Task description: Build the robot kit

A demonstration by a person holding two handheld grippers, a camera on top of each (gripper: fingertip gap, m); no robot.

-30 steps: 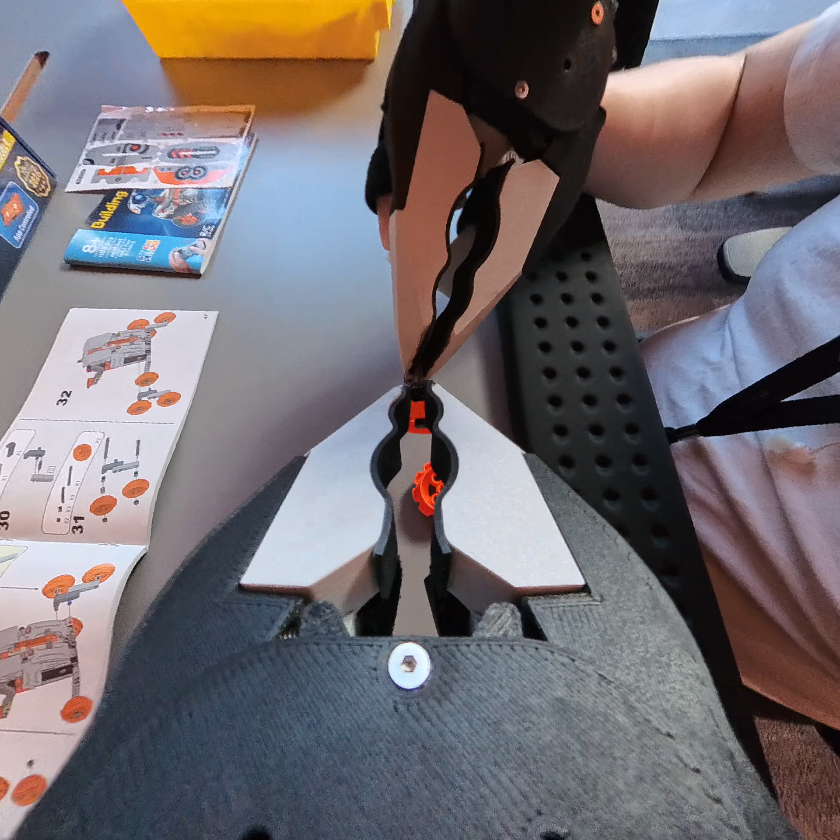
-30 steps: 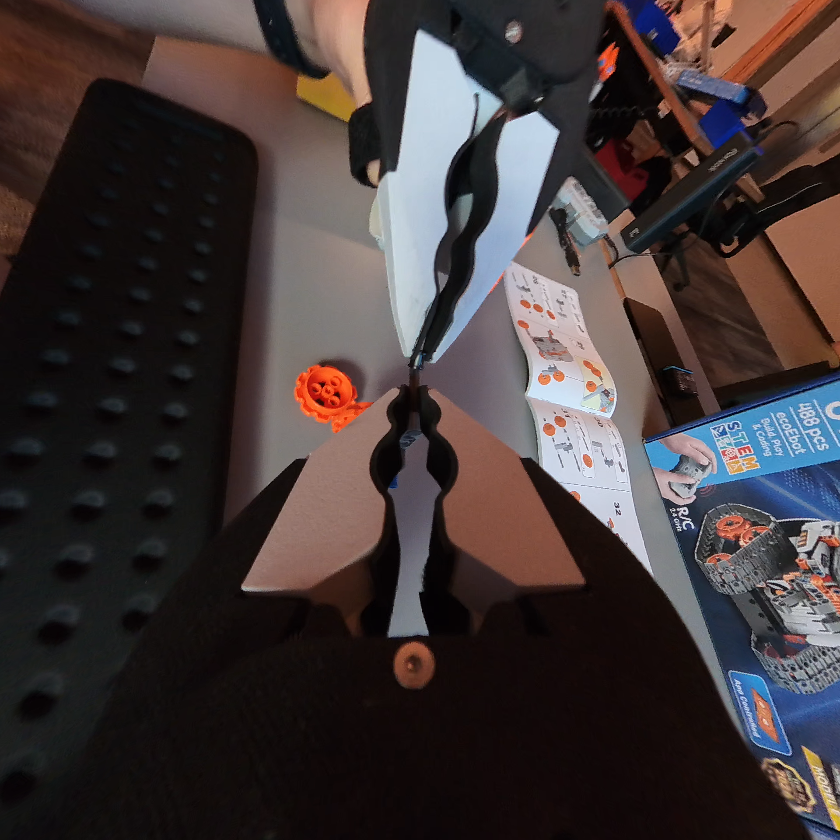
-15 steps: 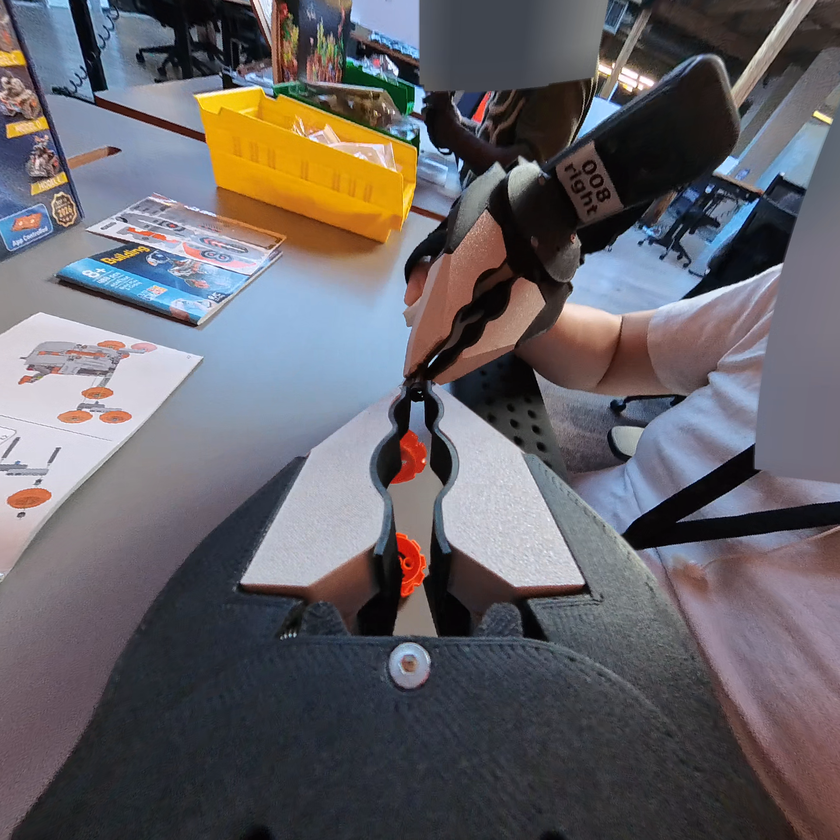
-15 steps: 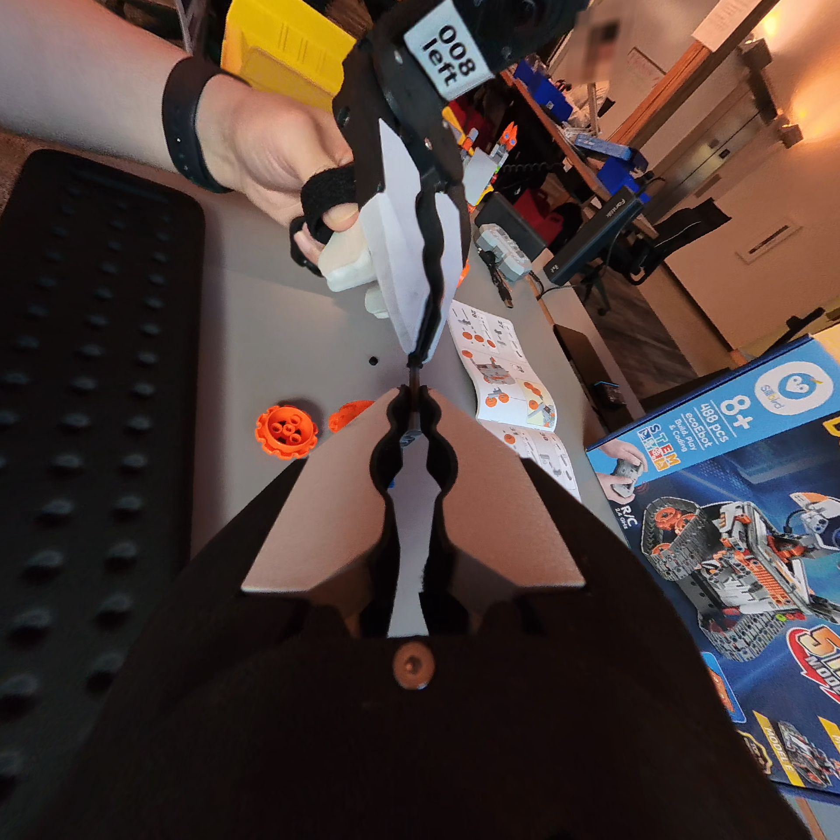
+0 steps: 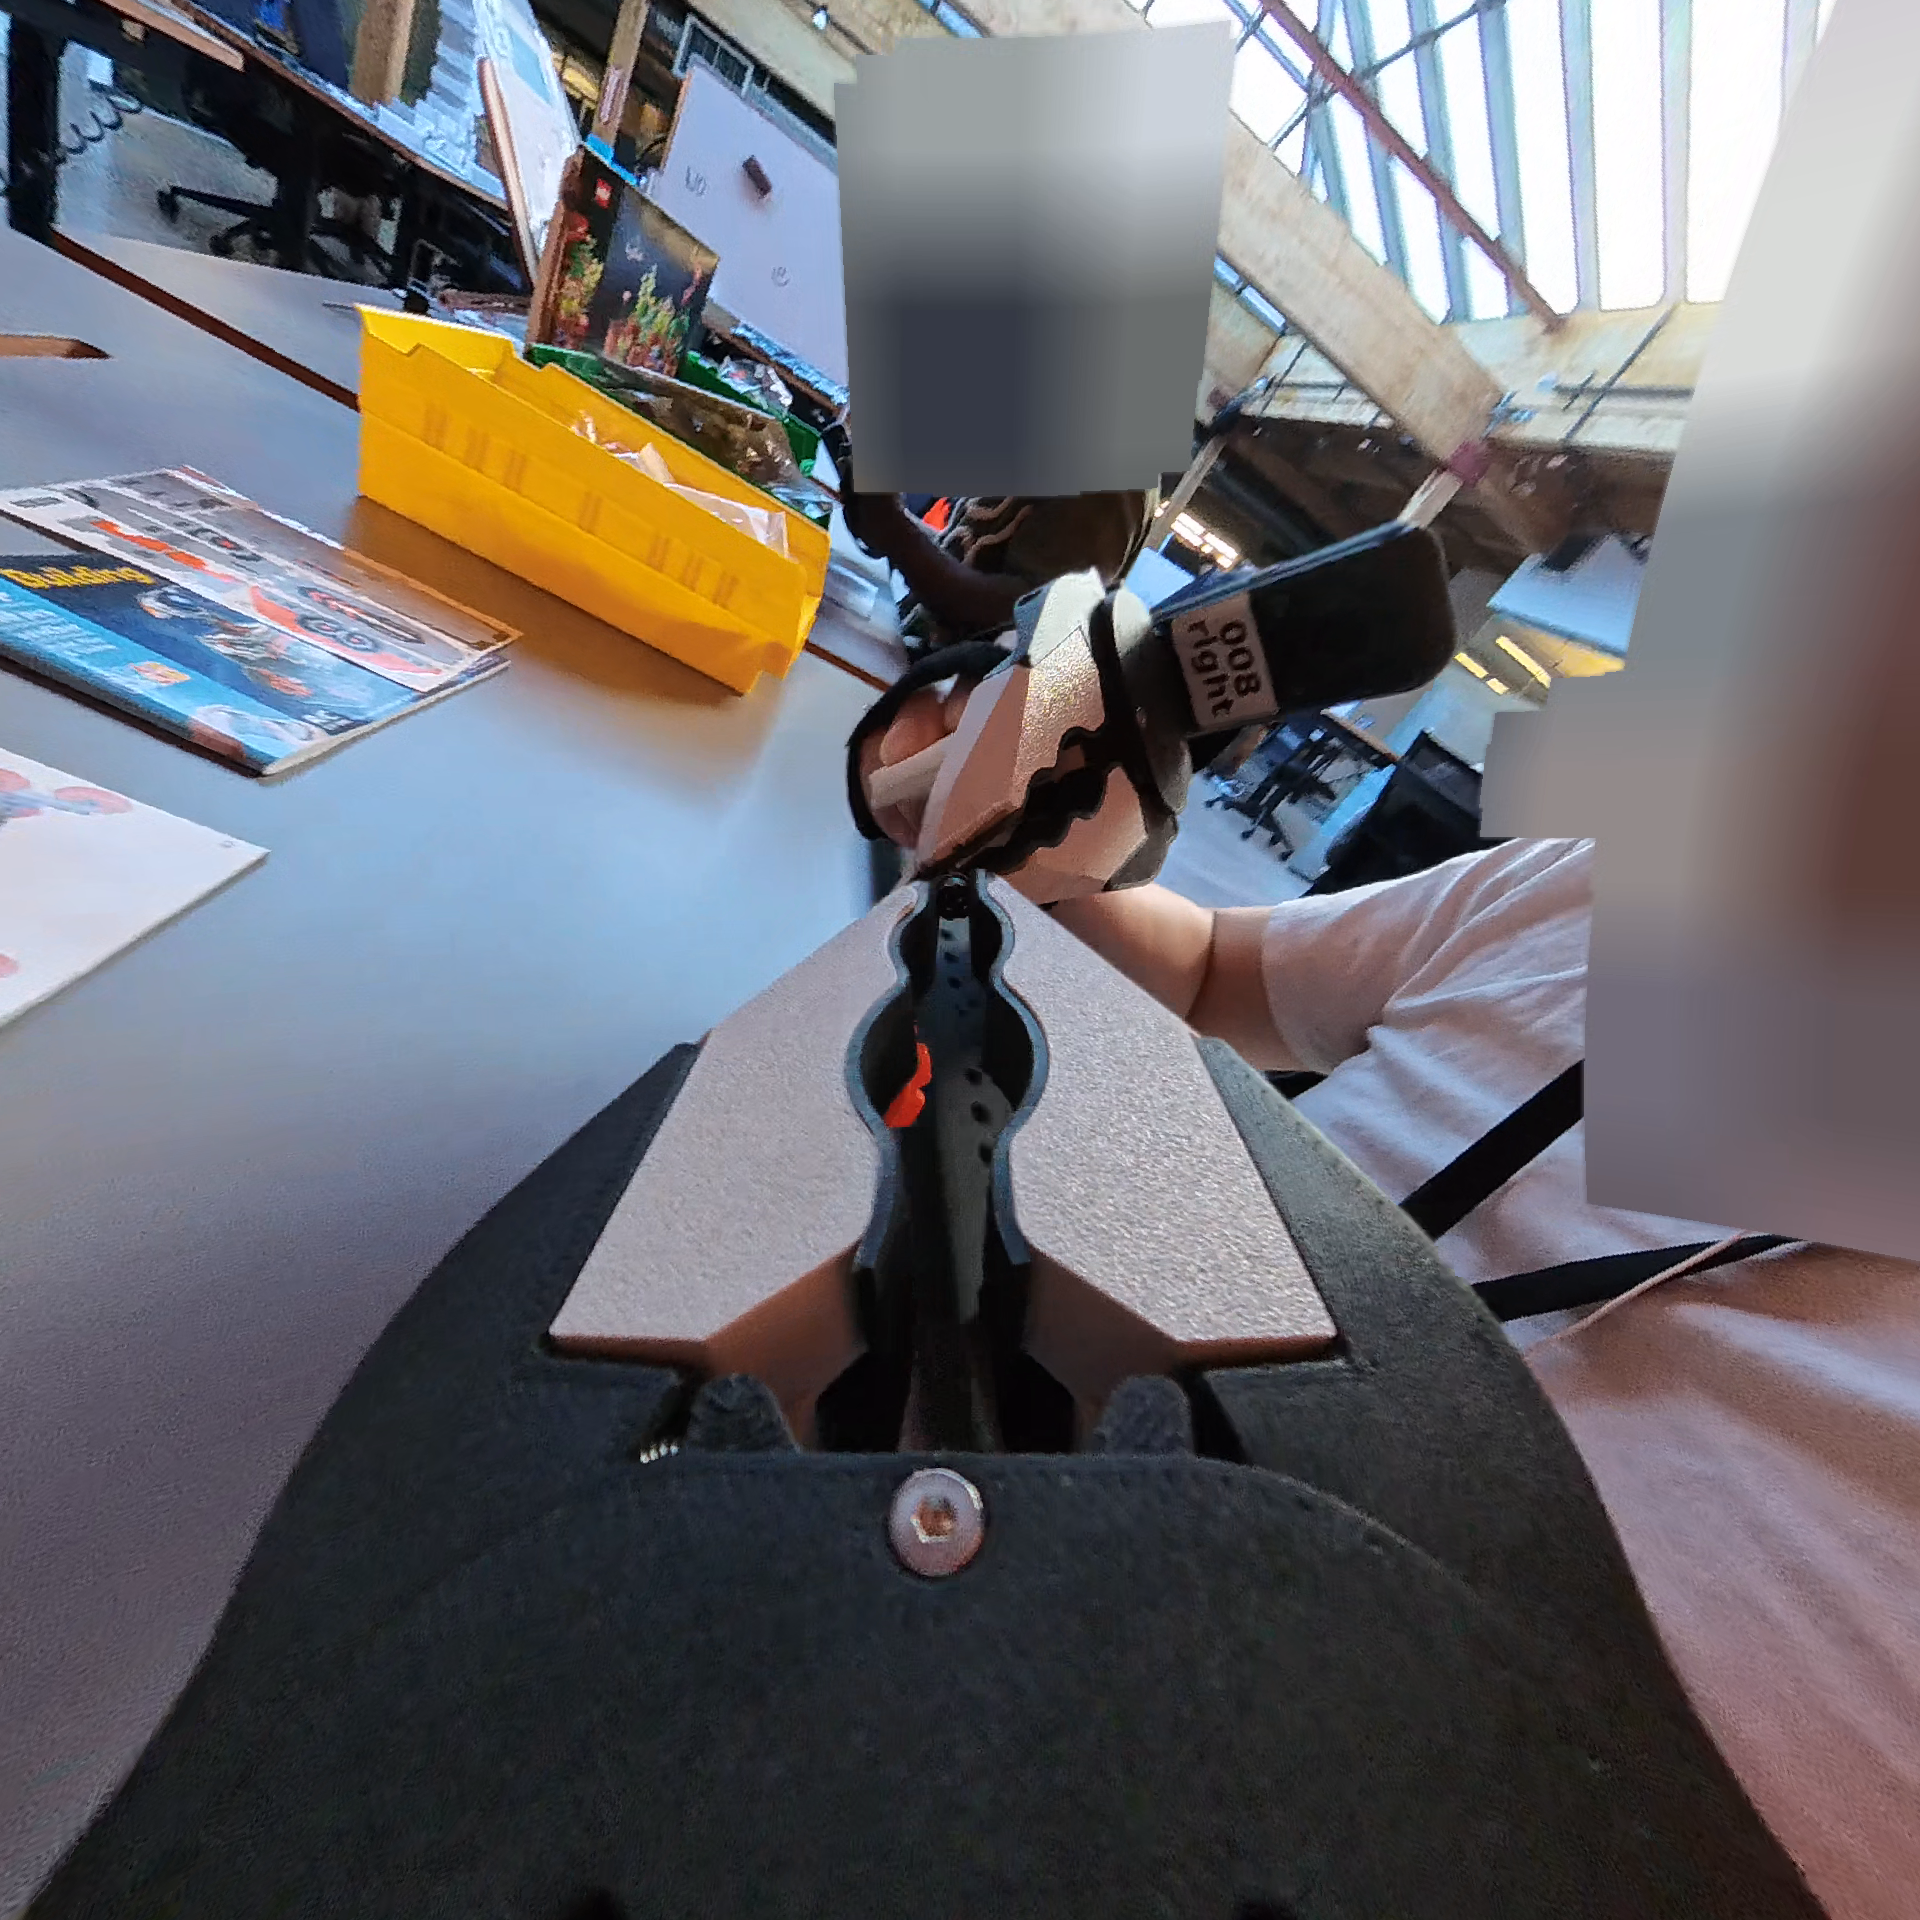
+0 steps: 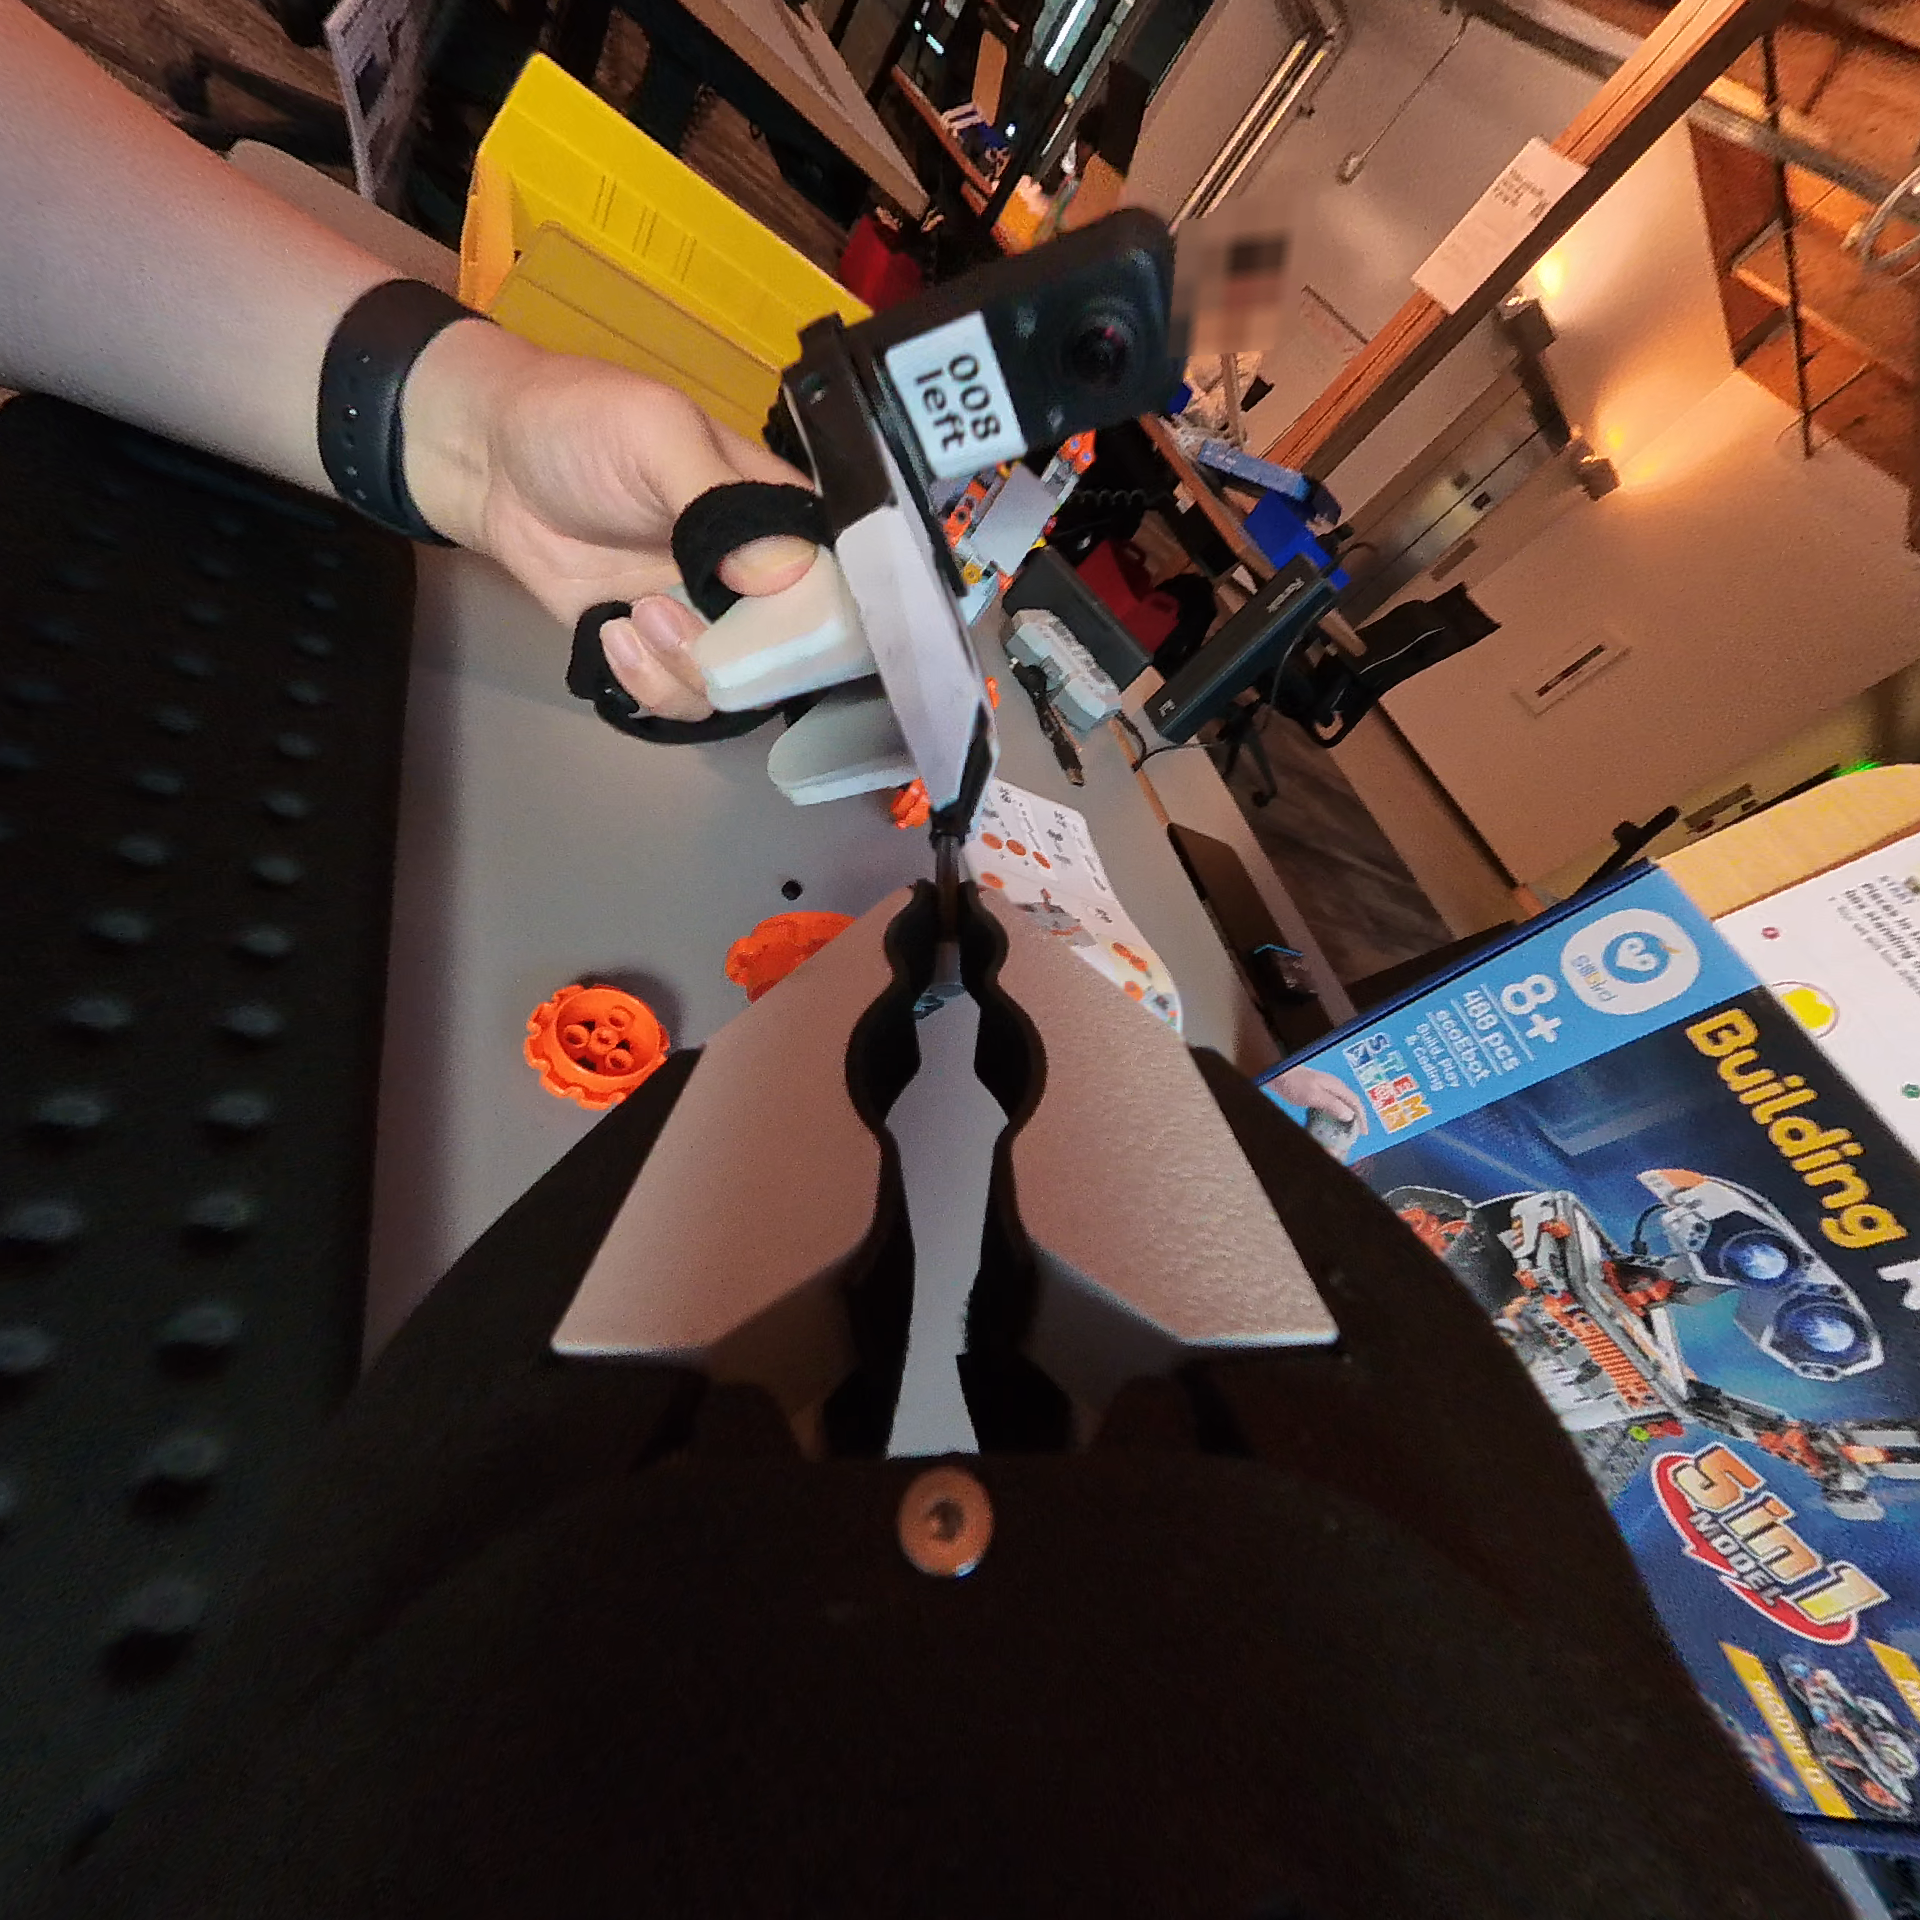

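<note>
Over the last second I tilt both wrists up. The cameras no longer look straight down at the desk (image 5: 468, 935) and now look almost level across it, and the room behind comes into view.

The grip has not changed. The left tongs (image 5: 951, 899) and right tongs (image 6: 948, 914) still meet tip to tip above the desk. Each pair is pressed together on one end of a short dark rod (image 6: 948, 862), which bridges the small gap between them.

An orange toothed wheel (image 6: 594, 1044) lies on the desk below, with a second orange piece (image 6: 784, 945) just beyond it, and nothing touches either one. The open booklet (image 6: 1060, 904), the yellow bin (image 5: 582, 499) and the blue kit box (image 6: 1662, 1247) stay where they were.
</note>
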